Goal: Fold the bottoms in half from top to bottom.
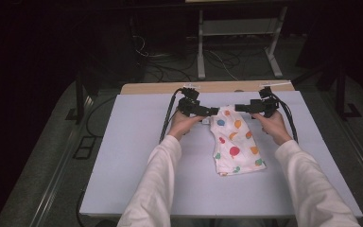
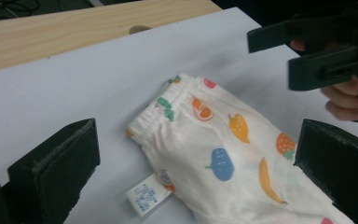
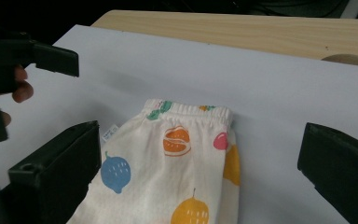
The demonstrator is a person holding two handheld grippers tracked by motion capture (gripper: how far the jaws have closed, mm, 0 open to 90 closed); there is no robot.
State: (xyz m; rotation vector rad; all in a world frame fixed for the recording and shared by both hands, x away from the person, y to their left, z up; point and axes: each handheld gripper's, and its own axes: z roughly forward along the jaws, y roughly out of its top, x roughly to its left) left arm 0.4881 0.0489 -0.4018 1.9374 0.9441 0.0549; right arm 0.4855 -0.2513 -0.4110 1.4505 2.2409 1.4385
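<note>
A folded white garment (image 1: 235, 141) printed with coloured fruit lies on the white table top (image 1: 132, 156), its elastic waistband at the far end. My left gripper (image 1: 209, 112) hovers at the waistband's left corner, jaws wide open around the cloth (image 2: 214, 140) with nothing held; a care label (image 2: 145, 195) sticks out at the side. My right gripper (image 1: 240, 108) hovers at the waistband's right corner, also open, and the garment (image 3: 182, 163) lies between and beyond its jaws. Each gripper view shows the other gripper across the waistband.
A strip of bare wooden table (image 1: 170, 88) runs along the far edge of the white top. Beyond it, on the dark floor, stand a white metal frame (image 1: 238, 35) and loose cables (image 1: 170, 66). Black cables trail from both grippers.
</note>
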